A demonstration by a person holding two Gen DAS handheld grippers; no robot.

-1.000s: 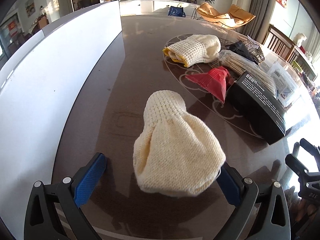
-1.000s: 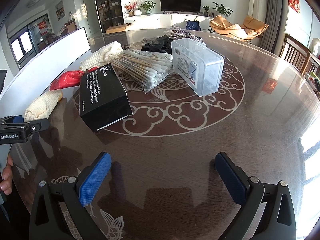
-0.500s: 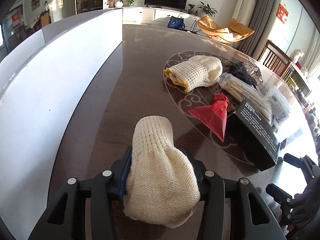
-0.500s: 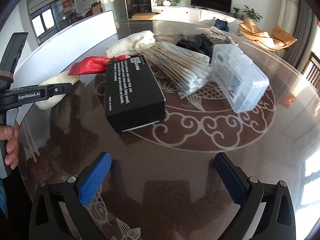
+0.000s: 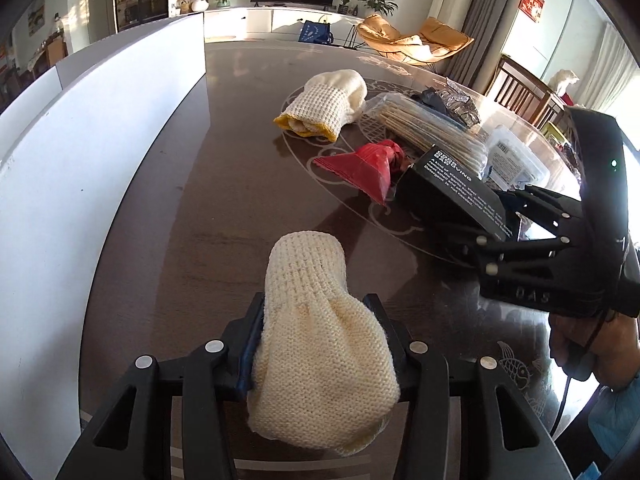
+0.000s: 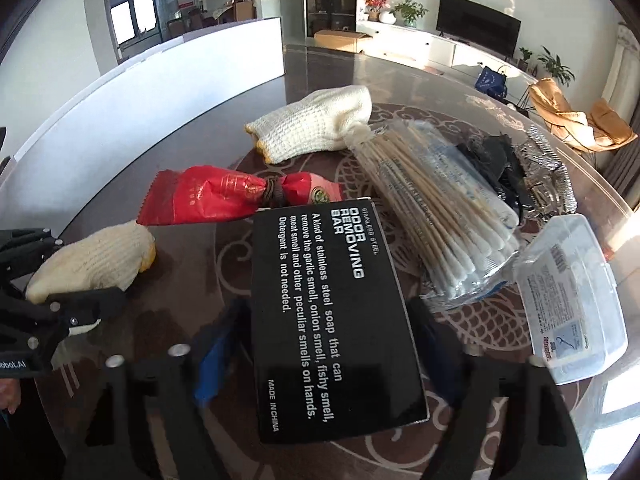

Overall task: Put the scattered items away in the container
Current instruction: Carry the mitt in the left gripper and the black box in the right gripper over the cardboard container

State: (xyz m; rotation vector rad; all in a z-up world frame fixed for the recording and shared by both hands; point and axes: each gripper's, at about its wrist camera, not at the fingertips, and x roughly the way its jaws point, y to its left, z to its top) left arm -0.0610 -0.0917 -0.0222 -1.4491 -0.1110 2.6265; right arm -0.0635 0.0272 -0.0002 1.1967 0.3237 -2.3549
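Count of things on the bench (image 6: 400, 72):

- Knitted cream glove bundles: two. One near (image 5: 320, 344), one farther back with a yellow edge (image 5: 324, 110).
- Red foil packets, tied at the neck: one (image 6: 224, 196).
- Black boxes with white print: one (image 6: 332, 320).
- Clear bags of cotton swabs: one (image 6: 436, 208).
- Clear plastic lidded boxes: one (image 6: 568, 300).
- Dark crumpled items at the far side: one heap (image 6: 500, 164); number of pieces in it cannot be told.
- Silvery crinkled wrappers beside that heap: one cluster (image 6: 552, 184), count unclear.
- White panels along the bench edge: one (image 5: 80, 152).
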